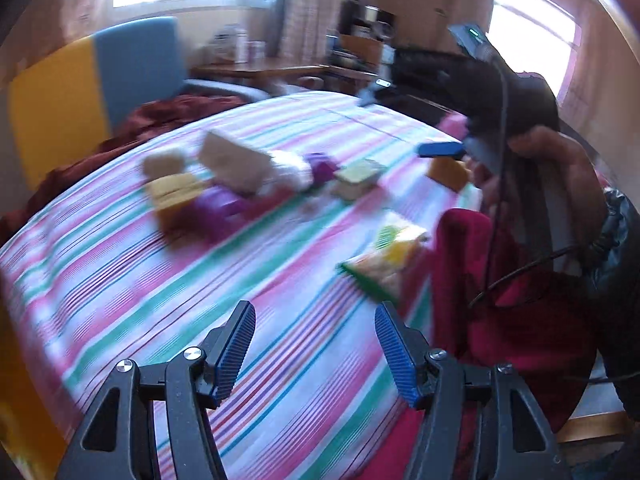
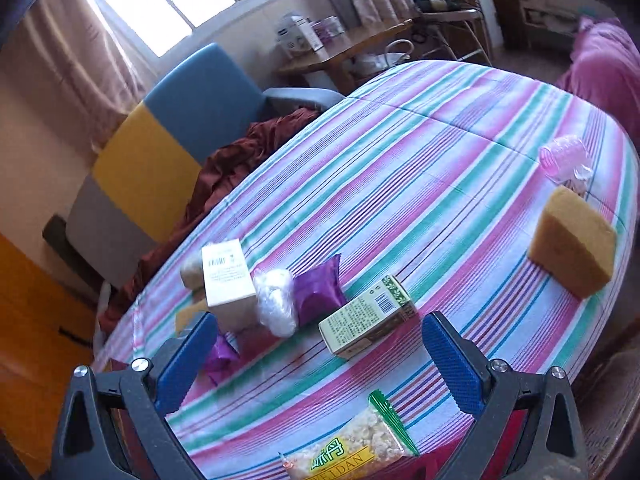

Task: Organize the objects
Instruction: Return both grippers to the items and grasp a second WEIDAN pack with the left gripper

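1. The clutter sits at the left of the striped bed (image 2: 420, 152): a tall carton (image 2: 226, 280), a clear bag (image 2: 276, 304) and a purple pouch (image 2: 318, 294) packed touching one another. A reach for any one of them would likely knock the carton over or drag a neighbour
2. The left gripper (image 1: 316, 350) is spread apart and empty above bare sheet; its view is smeared, so aiming from it risks a miss
3. The right gripper (image 2: 318, 362) is spread wide, nothing between its pads; the green box (image 2: 368, 322) lies on its side just ahead, skewed to the jaws, and could twist out of a corner pinch
4. The snack bag (image 2: 352, 448) lies at the near edge and could slide off if nudged
5. The sponge (image 2: 572, 248) stands near the right edge, beside a pink roller (image 2: 564, 158) that could roll away
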Demonstrator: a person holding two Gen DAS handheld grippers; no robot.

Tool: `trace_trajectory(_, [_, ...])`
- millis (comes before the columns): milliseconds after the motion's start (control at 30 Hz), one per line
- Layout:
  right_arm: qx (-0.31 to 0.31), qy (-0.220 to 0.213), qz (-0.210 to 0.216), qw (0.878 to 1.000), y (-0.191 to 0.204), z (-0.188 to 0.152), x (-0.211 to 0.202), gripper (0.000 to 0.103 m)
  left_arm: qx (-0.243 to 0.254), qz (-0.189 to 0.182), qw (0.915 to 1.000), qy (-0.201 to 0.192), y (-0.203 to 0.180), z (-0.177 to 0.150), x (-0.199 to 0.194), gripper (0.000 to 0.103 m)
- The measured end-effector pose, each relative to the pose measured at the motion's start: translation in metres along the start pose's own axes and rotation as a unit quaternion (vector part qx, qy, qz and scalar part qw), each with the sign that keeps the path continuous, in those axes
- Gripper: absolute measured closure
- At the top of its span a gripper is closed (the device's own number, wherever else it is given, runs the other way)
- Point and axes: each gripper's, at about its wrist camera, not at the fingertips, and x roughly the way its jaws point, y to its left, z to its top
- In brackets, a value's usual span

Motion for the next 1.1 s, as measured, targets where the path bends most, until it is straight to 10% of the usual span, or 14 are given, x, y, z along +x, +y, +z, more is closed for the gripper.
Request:
trace_trajectory(467, [0.058,0.014,-0.001,0.998,-0.026,0.006,0.008,0.000,0.137,-0.078,0.9864,0.048,-0.058,0.043,0.091,0.040])
trace_trajectory(767, [0.068,0.039,-0.004,0.997,-0.030,0.005,0.018,0.000,0.020,-0.077,0.9961,0.037,-0.025,0.029,0.092,0.062])
trace_trajectory(1100, [-0.024,0.100,-0.076,0.992,-0.002,-0.008,0.050,0.000,-0.138,0.044,0.9895,-0.004,0.065,-0.025,0.034,0.062])
